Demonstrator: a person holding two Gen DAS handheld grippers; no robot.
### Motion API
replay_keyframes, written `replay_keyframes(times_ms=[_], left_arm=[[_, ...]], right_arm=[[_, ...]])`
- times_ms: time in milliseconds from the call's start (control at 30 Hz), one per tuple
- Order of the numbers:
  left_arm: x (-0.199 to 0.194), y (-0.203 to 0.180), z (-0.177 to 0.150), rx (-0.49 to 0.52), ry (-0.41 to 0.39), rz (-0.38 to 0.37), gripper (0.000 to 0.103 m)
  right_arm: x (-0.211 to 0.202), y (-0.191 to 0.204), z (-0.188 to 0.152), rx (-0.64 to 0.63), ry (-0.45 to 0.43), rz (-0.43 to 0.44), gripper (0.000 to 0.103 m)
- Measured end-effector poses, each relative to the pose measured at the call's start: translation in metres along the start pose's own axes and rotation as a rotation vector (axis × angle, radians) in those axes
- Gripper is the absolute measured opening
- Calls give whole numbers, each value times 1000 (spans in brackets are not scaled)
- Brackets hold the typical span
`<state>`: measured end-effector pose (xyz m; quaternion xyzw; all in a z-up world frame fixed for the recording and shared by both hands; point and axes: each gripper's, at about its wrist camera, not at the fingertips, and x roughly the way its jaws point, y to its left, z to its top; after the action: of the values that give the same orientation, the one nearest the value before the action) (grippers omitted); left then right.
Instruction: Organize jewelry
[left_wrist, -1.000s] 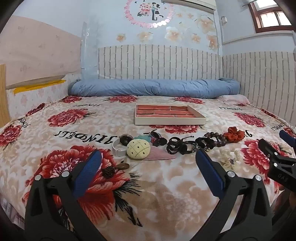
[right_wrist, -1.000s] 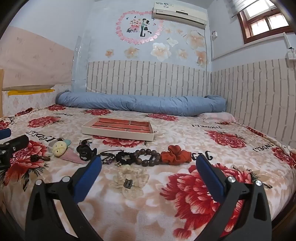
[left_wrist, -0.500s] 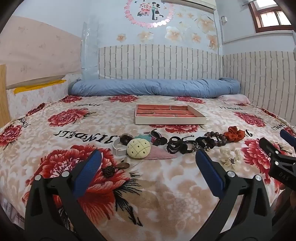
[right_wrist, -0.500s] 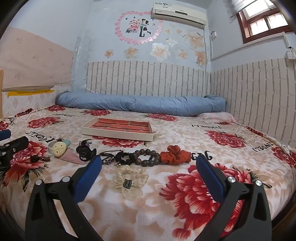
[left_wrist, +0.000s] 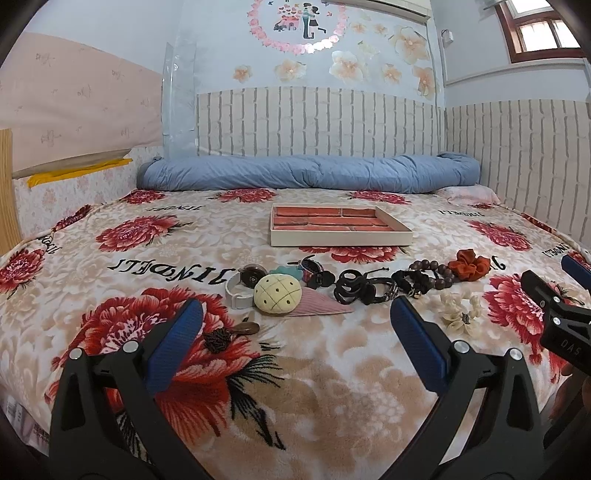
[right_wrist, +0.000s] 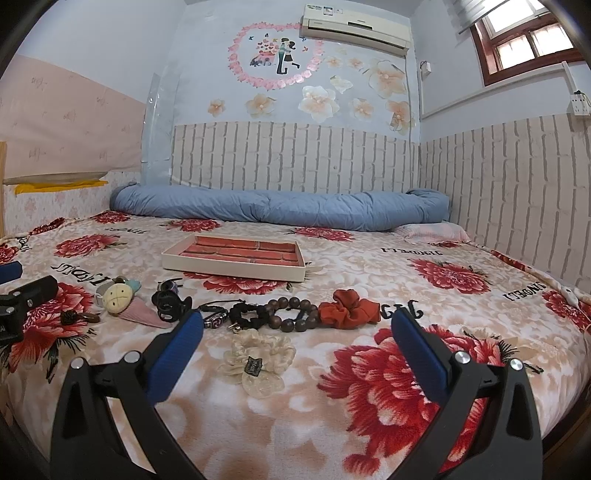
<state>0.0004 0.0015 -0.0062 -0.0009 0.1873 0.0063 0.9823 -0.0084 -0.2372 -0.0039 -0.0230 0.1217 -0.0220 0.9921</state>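
Observation:
A cream tray (left_wrist: 340, 240) with red compartments lies mid-bed; it also shows in the right wrist view (right_wrist: 232, 271). In front of it lies a row of accessories: a pineapple plush clip (left_wrist: 277, 294), black hair ties (left_wrist: 351, 286), a wooden bead bracelet (left_wrist: 434, 273) (right_wrist: 291, 313), a red scrunchie (left_wrist: 469, 263) (right_wrist: 349, 308) and a cream scrunchie (left_wrist: 460, 312) (right_wrist: 258, 360). My left gripper (left_wrist: 295, 328) is open and empty, near the bed's front. My right gripper (right_wrist: 295, 336) is open and empty, just short of the cream scrunchie.
A floral blanket (left_wrist: 110, 280) covers the bed. A rolled blue duvet (left_wrist: 306, 173) lies along the brick-pattern wall. A small brown knot piece (left_wrist: 229, 332) lies near the left gripper. The right gripper's side (left_wrist: 557, 317) shows at the left wrist view's right edge.
Both grippers have drifted only slightly; the items sit where they were and the jaws remain open.

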Motion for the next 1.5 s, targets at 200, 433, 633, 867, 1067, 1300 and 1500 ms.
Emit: replay_keyframes(times_ms=[200, 433, 633, 867, 1067, 1300, 1500], left_arm=[[0, 0, 0, 3, -1, 2, 98], [-1, 0, 1, 4, -6, 6, 98], [-1, 0, 1, 6, -8, 7, 98], [-1, 1, 2, 5, -6, 4, 98], [-3, 1, 4, 3, -13, 6, 98], [-3, 2, 3, 0, -13, 5, 98], [-4, 1, 3, 6, -18, 7, 98]], right_arm=[[0, 0, 0, 2, 0, 2, 99], [0, 0, 0, 3, 0, 2, 99], [0, -1, 0, 4, 0, 3, 99], [-1, -2, 2, 5, -2, 3, 99], [-1, -2, 3, 5, -5, 2, 99], [-1, -2, 2, 6, -5, 3, 99], [-1, -3, 1, 6, -5, 3, 99]])
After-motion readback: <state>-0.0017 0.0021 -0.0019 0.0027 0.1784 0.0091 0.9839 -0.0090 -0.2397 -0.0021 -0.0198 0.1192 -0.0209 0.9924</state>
